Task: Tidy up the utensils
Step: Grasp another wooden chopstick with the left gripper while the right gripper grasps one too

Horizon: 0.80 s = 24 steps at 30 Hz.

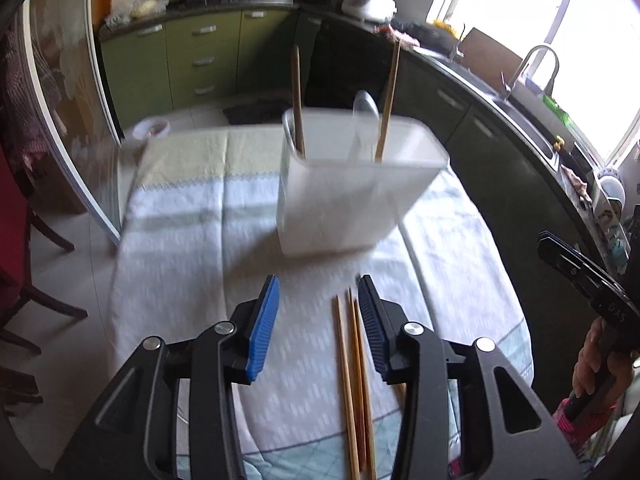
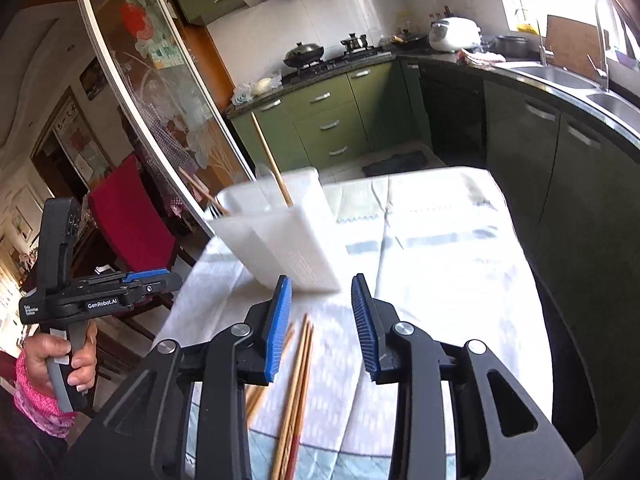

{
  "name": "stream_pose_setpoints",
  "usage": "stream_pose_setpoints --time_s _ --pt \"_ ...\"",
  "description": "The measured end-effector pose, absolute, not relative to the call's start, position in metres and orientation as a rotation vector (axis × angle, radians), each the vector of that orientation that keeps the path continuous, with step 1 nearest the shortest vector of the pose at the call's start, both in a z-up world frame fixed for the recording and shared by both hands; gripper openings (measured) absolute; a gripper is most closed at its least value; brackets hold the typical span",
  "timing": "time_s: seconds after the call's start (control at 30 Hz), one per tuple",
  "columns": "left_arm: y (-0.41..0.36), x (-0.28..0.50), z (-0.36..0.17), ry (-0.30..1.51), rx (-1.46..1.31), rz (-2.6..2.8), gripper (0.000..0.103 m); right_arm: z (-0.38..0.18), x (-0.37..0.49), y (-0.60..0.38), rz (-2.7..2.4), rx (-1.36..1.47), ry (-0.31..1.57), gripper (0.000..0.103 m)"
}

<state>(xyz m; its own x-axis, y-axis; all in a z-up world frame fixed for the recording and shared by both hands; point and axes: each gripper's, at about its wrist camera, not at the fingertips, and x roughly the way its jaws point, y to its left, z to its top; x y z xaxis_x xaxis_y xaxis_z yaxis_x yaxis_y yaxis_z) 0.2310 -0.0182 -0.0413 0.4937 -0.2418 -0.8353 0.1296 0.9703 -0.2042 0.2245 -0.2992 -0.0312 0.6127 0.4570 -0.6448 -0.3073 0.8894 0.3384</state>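
Left gripper (image 1: 318, 300): jaws parted, nothing pinched; two ribbed blue pads on black linkage arms, above the cloth at 6 o'clock of the left wrist view.
Right gripper (image 2: 322, 294): jaws also apart and holding nothing; same blue pads, black frame, at 6 o'clock of its own view.
Loose chopsticks (image 1: 354, 380): about four slim wooden sticks lying flat in a bundle on the cloth; in the left wrist view they lie just inside the right-hand pad; in the right wrist view they run from under the left-hand pad toward 6 o'clock. Exact count blurred.
Utensil holder (image 1: 352, 196): one white, boxy plastic container, standing upright at 12 o'clock of both grippers, well clear of the pads; a perforated panel shows on one side.
Holder contents: two wooden chopsticks (image 1: 296, 100) standing tall, plus a pale spoon (image 1: 365, 108) and a further rounded utensil, too blurred to name.
Tablecloth (image 1: 192, 248): one, soft woven fabric, white with pale green and blue bands.
Hands: one hand (image 2: 66, 360) grips the left tool's handle at 8 o'clock of the right wrist view, pink patterned sleeve below.
Surroundings: green cabinets (image 2: 332, 116), a dark wok (image 2: 303, 54) on the stove, white rice cooker (image 2: 454, 34), steel sink (image 2: 556, 76), red chair (image 2: 128, 216).
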Motion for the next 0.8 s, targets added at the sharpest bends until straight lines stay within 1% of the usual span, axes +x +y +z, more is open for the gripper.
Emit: stream_pose_setpoints --time_s 0.1,0.23,0.47,0.53,0.57,0.63,0.73,0.8 --pt "-0.027 0.228 -0.082 1.133 -0.121 -0.235 0.040 -0.066 0.204 -0.304 0.433 0.205 0.858 0.032" --pt "-0.042 0.229 -0.119 1.224 -0.130 -0.243 0.040 -0.098 0.186 -0.297 0.467 0.221 0.911 0.032" --pt "-0.067 0.235 -0.148 1.272 -0.068 -0.214 0.038 -0.111 0.174 -0.311 0.453 0.270 0.912 0.035" --pt "-0.072 0.237 -0.153 1.279 -0.049 -0.201 0.031 -0.109 0.176 -0.317 0.442 0.273 0.911 0.035" --pt "-0.074 0.238 -0.155 1.283 -0.041 -0.195 0.030 -0.106 0.179 -0.320 0.437 0.275 0.909 0.035" --pt "-0.078 0.239 -0.157 1.293 -0.025 -0.185 0.020 -0.105 0.180 -0.326 0.433 0.286 0.905 0.035" --pt "-0.083 0.239 -0.163 1.302 -0.004 -0.169 0.016 -0.104 0.182 -0.330 0.433 0.294 0.907 0.038" --pt "-0.087 0.241 -0.163 1.301 0.011 -0.166 0.015 -0.106 0.183 -0.329 0.437 0.295 0.914 0.038"
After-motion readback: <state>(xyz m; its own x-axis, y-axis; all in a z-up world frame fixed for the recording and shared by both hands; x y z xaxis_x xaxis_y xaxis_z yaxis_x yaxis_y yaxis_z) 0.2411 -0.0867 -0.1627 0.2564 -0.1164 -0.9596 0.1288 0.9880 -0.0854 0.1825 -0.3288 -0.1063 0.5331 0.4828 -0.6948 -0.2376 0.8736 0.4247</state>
